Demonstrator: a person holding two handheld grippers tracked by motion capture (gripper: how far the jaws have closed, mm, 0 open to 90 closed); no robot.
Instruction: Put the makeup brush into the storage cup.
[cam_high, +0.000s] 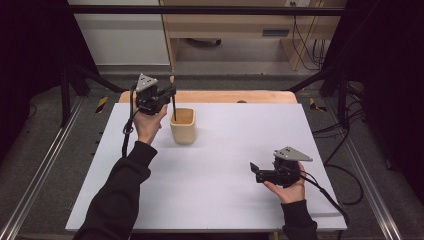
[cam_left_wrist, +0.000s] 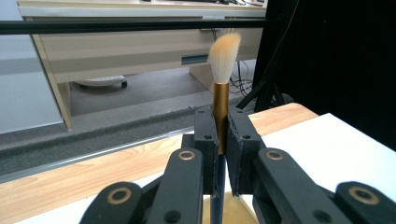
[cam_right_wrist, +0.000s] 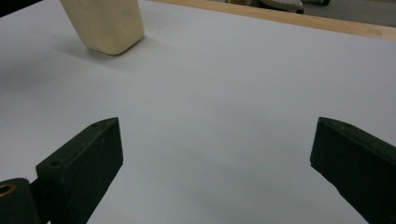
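Observation:
My left gripper (cam_high: 170, 93) is shut on a makeup brush (cam_left_wrist: 221, 100) with pale bristles, a gold ferrule and a dark handle. The brush stands upright, bristles up, and its handle (cam_high: 174, 109) reaches down into a cream-coloured cup (cam_high: 183, 125) on the white table top (cam_high: 220, 165). The cup's rim shows just below the jaws in the left gripper view. My right gripper (cam_high: 254, 168) rests low near the table's front right, open, with nothing between its jaws (cam_right_wrist: 219, 158). The cup (cam_right_wrist: 105, 23) stands far off to its upper left.
A wooden board edge (cam_high: 225, 96) runs along the far side of the white top. Beyond it stand a wooden desk (cam_high: 235, 25) and loose cables (cam_high: 350, 125) at the right. Metal rails (cam_high: 45, 155) flank the table.

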